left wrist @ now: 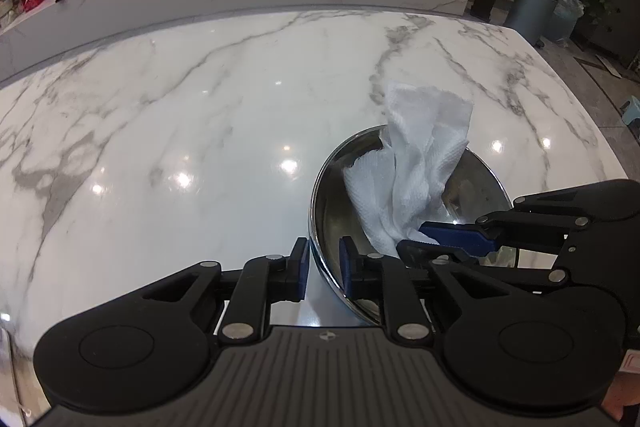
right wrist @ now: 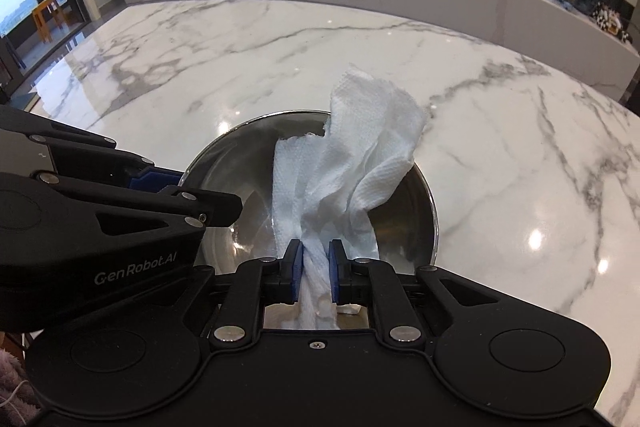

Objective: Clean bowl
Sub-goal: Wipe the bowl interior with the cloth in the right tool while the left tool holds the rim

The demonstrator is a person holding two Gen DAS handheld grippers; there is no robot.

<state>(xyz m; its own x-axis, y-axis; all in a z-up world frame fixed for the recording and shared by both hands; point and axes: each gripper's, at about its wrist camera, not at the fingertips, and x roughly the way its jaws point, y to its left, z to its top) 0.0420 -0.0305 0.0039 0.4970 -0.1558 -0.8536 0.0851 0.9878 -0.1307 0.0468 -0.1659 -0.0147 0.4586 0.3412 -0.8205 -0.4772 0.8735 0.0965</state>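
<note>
Fingers of left gripper (left wrist: 323, 269) pinch the steel bowl (right wrist: 400, 223) rim, one inside, one outside; right gripper (right wrist: 314, 265) fingers clamp a twisted paper towel (right wrist: 352, 163) inside the bowl, which sits on the marble counter (left wrist: 180, 115). Risk: hard wiping w/ thin rim grip could slip the bowl or tear the towel.

The bowl (right wrist: 404, 223) is polished metal — mirror-bright at the rim, duller and smeared inside. The paper towel (right wrist: 352, 163) is white, soft and embossed with a fine quilted texture, crumpled into creases. The table (right wrist: 520, 155) is glossy white marble with grey veins (lamp glare shows on it). Both grippers — left (left wrist: 323, 269), right (right wrist: 315, 273) — are matt black plastic with blue rubbery pads (right wrist: 297, 271) and shiny metal rivets.
</note>
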